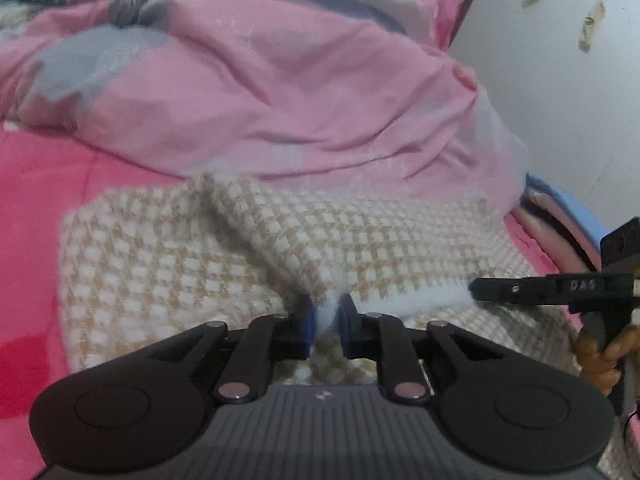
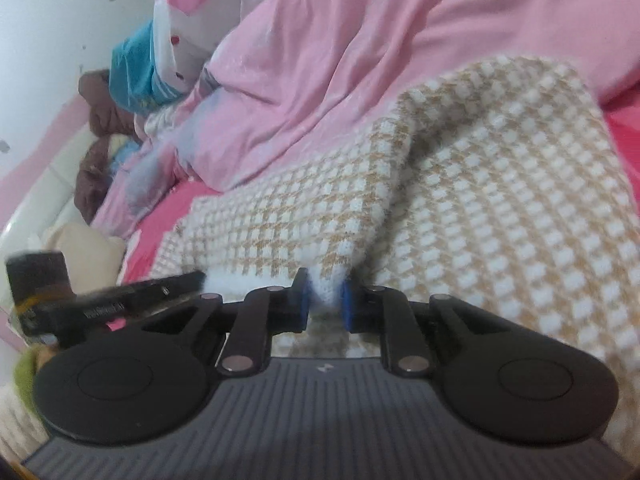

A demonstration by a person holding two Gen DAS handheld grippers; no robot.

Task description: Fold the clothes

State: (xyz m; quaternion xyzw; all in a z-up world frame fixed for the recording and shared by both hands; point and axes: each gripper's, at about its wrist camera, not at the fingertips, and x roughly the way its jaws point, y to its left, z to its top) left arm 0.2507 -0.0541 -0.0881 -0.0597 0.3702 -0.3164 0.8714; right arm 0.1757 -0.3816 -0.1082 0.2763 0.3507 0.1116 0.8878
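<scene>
The beige-and-white checked knitted garment [image 1: 168, 264] lies spread on the bright pink bed sheet [image 1: 32, 208]. Beyond it, at 12 o'clock, is a heap of pale pink quilt [image 1: 280, 92].

The left gripper [image 1: 327, 316] is almost closed. Its blue pads [image 1: 308, 320] pinch the white ribbed hem of the garment, and from there a raised ridge of cloth runs away toward 11 o'clock. The right gripper [image 2: 325, 295] is also almost closed on the same white hem, between its blue pads [image 2: 347, 300]. In the left wrist view it shows at 3 o'clock, with its fingers lying along the edge. In the right wrist view the left gripper shows at 9 o'clock.

So both grippers hold one near edge, close beside each other. The long body of the garment stretches from them toward 12 o'clock, up to the quilt. I judge that a fold would carry this hem forward, away from the person, along that axis. Neither hand is clearly nearer to the far edge. The lifted ridge could stay as a crease if the two hands do not go together.
</scene>
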